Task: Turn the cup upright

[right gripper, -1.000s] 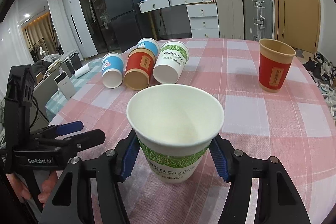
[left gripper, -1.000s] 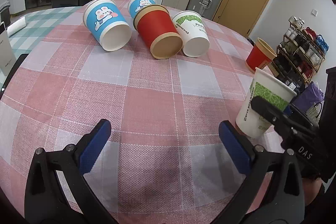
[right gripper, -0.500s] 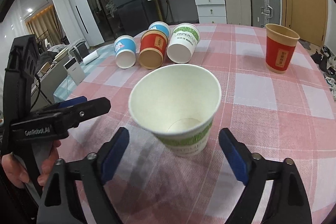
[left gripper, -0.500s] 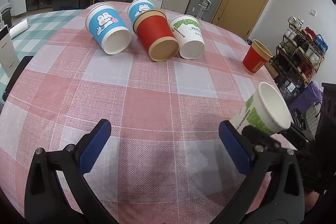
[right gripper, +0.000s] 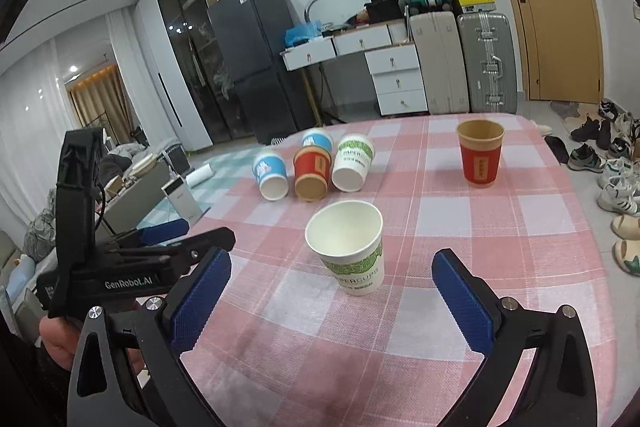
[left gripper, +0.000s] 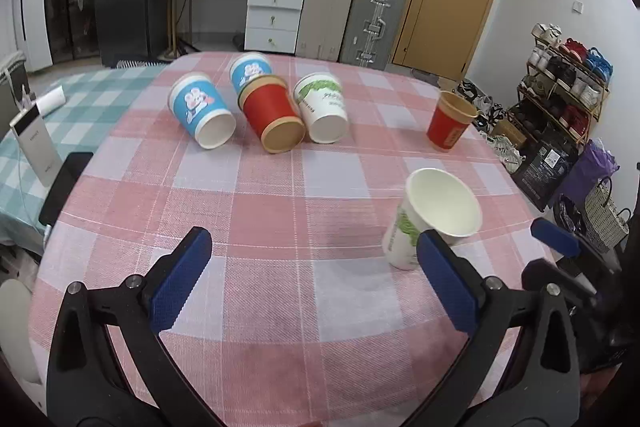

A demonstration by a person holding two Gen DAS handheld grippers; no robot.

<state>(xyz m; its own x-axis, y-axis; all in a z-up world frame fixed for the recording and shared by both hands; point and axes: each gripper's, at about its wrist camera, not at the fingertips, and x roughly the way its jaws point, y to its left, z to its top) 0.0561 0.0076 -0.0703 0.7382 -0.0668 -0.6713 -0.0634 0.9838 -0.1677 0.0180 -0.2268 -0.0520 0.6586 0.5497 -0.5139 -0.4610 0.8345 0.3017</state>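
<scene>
A white and green paper cup [right gripper: 352, 251] stands upright on the pink checked tablecloth [right gripper: 460, 227], free of both grippers; it also shows in the left wrist view [left gripper: 432, 219]. My right gripper [right gripper: 332, 303] is open and empty, drawn back just short of that cup. My left gripper [left gripper: 316, 283] is open and empty, left of the cup. Several cups lie on their sides at the far end: a blue one [left gripper: 200, 111], a second blue one [left gripper: 250, 69], a red one [left gripper: 272, 119] and a white and green one [left gripper: 324, 109]. A red cup [left gripper: 450, 121] stands upright at the right.
The table's right edge drops to a floor with shoes [right gripper: 612, 163]. A shoe rack [left gripper: 568, 95] and bags [left gripper: 588, 179] stand beyond it. A white device [left gripper: 34, 147] and a dark flat object [left gripper: 66, 187] lie at the left edge. Drawers [left gripper: 272, 15] and suitcases [left gripper: 372, 19] stand behind.
My right gripper opened, let go of the white and green cup and drew back from it. The cup now stands upright on the cloth. The left gripper pulled back and up.
</scene>
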